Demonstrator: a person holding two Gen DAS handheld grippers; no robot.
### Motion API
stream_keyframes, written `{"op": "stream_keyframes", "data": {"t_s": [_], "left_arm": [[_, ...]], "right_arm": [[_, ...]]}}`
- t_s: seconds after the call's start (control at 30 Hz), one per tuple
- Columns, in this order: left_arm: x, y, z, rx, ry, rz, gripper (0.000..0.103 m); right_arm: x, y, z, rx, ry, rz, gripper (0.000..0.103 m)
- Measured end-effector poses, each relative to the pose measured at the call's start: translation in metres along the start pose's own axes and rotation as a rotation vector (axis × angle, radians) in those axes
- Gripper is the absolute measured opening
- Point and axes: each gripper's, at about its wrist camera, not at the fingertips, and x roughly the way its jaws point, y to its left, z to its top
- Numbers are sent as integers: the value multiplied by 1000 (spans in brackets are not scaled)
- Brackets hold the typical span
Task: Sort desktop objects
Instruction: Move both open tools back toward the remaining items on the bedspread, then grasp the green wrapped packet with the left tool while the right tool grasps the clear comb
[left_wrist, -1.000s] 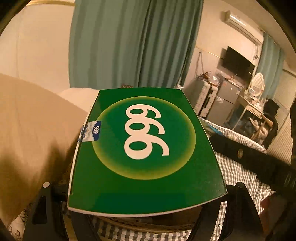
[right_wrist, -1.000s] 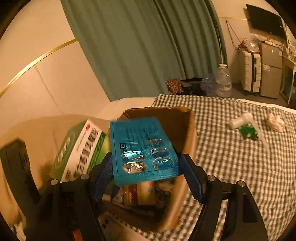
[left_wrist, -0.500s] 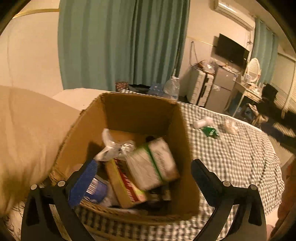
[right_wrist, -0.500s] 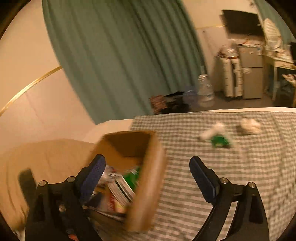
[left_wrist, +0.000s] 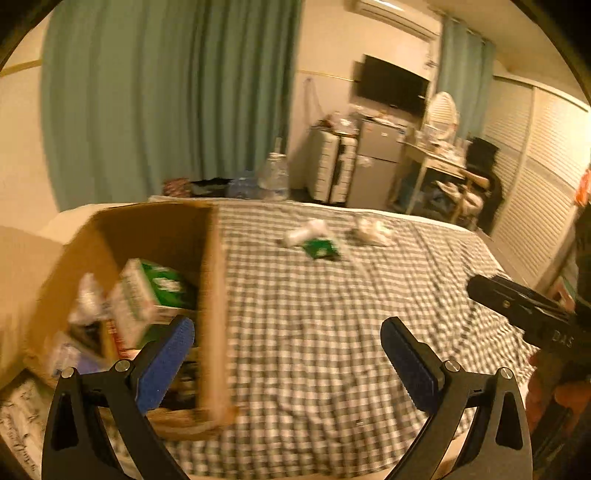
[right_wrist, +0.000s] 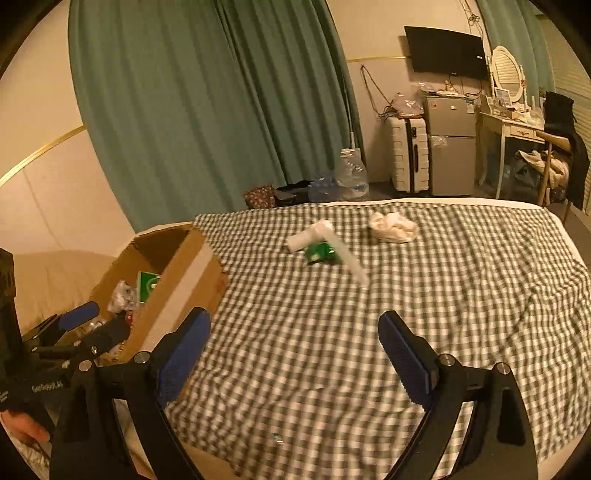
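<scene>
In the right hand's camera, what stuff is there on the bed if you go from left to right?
cardboard box → white tube → green packet → crumpled white paper

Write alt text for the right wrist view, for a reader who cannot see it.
The open, empty right hand-held gripper points over a checked bedspread toward a green packet, white tubes and crumpled paper. At left, a cardboard box holds sorted items, with the left hand-held gripper beside it.
</scene>
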Motion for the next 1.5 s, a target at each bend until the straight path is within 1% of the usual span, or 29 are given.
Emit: {"op": "stream_keyframes", "data": {"t_s": [0.13,0.27,0.33,0.47,0.53,0.6,0.7,0.77,0.8,0.83,0.9,0.93,1.0,1.07,1.1,1.13,1.17,1.27,1.3,1.33,1.37,1.4,1.43,1.47,1.5], "left_arm": [[30,-25,2,19,40,-15,103],[63,-31,10,16,71,-14,103],[87,-33,15,22,83,4,103],[131,-33,24,28,114,51,103],[155,-31,31,7,132,53,103],[177,-27,37,-15,142,45,103],[213,-25,42,-29,158,95,103],[235,-25,43,-29,172,113,103],[244,-26,43,-22,174,122,103],[253,-26,43,-9,176,142,103],[271,-24,43,-6,202,194,103],[280,-22,42,-19,218,191,103],[289,-19,41,-36,217,184,103],[294,-17,41,-37,208,201,103],[296,-17,41,-36,201,197,103],[297,-17,42,-36,189,192,103],[297,-17,43,-37,183,191,103],[304,-19,51,-50,181,155,103],[305,-21,53,-59,182,138,103],[306,-24,53,-76,180,103,103],[306,-26,55,-87,178,85,103],[307,-32,56,-96,172,58,103],[308,-38,57,-93,167,38,103],[311,-43,59,-81,164,16,103],[316,-49,61,-68,158,3,103]], "right_arm": [[6,-21,7,-18,9,5,92],[26,-41,14,-33,34,17,92],[41,-49,19,-40,49,30,92],[82,-59,35,-79,81,20,92],[111,-65,42,-86,106,24,92],[141,-70,47,-95,126,15,92],[197,-78,48,-93,182,20,92],[227,-83,46,-95,211,16,89],[243,-86,46,-96,234,21,85],[255,-87,46,-99,250,25,83],[276,-89,46,-107,253,33,82],[283,-90,46,-105,260,40,80],[295,-93,47,-103,273,49,80],[303,-96,46,-96,288,59,69],[305,-97,44,-87,293,67,56],[303,-98,42,-84,297,67,35],[301,-98,38,-89,309,53,27],[284,-102,26,-82,280,19,25],[274,-105,20,-68,261,-17,24],[267,-107,15,-55,246,-39,24],[257,-112,11,-33,223,-57,24],[248,-118,9,-11,218,-77,24],[243,-123,10,1,222,-93,24],[234,-129,12,16,212,-114,24],[226,-133,13,29,198,-118,23]]}}
